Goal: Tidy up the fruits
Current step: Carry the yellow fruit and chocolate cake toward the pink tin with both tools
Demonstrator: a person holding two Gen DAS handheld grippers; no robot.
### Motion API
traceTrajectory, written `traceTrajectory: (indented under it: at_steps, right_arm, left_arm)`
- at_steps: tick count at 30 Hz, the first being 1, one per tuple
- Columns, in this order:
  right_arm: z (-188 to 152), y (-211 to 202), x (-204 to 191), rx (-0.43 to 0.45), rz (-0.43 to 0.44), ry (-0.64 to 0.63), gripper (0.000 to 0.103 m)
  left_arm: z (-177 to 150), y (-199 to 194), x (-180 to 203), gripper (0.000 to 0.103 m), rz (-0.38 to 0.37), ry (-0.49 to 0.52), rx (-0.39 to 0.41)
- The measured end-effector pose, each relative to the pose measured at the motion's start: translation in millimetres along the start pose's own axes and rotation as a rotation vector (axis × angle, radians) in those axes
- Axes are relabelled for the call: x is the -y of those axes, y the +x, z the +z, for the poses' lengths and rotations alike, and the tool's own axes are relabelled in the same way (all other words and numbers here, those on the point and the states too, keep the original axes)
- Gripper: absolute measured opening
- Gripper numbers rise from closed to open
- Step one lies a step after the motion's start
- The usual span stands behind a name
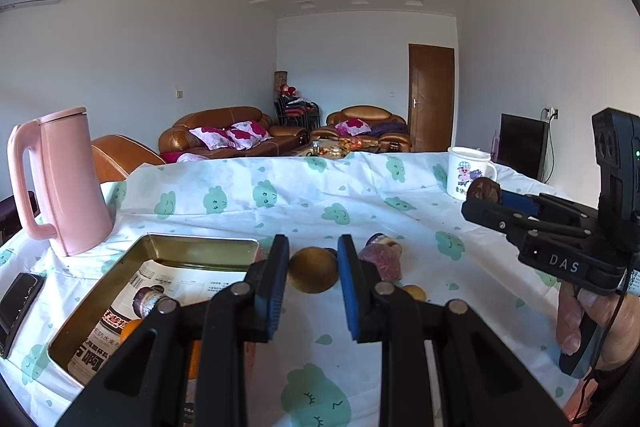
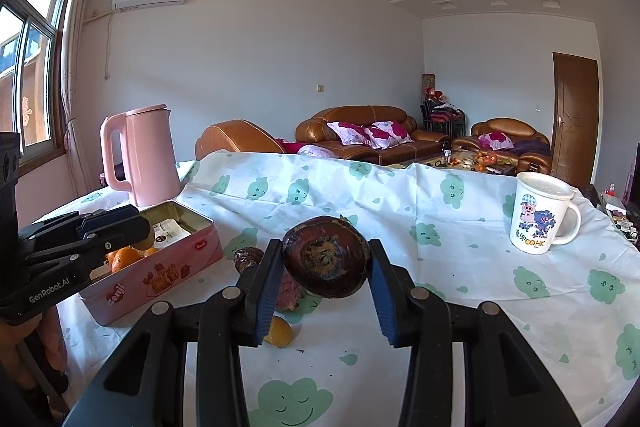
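Here, right tool (image 2: 324,287) clamped on dark round fruit (image 2: 325,257) — left tool (image 1: 313,267) closed, seemingly empty, kiwi (image 1: 313,269) beyond.

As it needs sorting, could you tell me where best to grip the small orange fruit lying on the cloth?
The small orange fruit: across its rounded middle, tongs from above; it lies low on the tablecloth, the reddish fruit close behind.

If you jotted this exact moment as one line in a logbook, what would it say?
right gripper: shut on dark fruit, above table | left gripper: empty | tin: holds oranges | cloth: loose fruit
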State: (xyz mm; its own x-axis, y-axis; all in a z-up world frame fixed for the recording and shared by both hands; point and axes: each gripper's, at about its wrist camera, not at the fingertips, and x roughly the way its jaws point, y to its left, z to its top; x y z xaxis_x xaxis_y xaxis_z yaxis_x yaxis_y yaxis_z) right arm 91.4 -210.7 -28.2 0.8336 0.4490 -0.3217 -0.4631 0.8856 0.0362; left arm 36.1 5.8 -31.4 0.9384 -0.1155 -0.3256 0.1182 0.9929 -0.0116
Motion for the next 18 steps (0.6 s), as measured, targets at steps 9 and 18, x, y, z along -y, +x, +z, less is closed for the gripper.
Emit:
traceTrajectory:
  at_steps: [9, 18]
  right_arm:
    - [-0.5, -1.5, -1.1, 0.007, -0.009, -0.009, 0.044]
    - [0.4, 2.0, -7.8, -0.008, -0.020, -0.032, 0.044]
  left_arm:
    - [0.9, -5.9, 5.4, 0.026, 0.019, 0.022, 0.030]
    - [1.1, -7.7, -7.4, 0.026, 0.018, -0.003, 0.027]
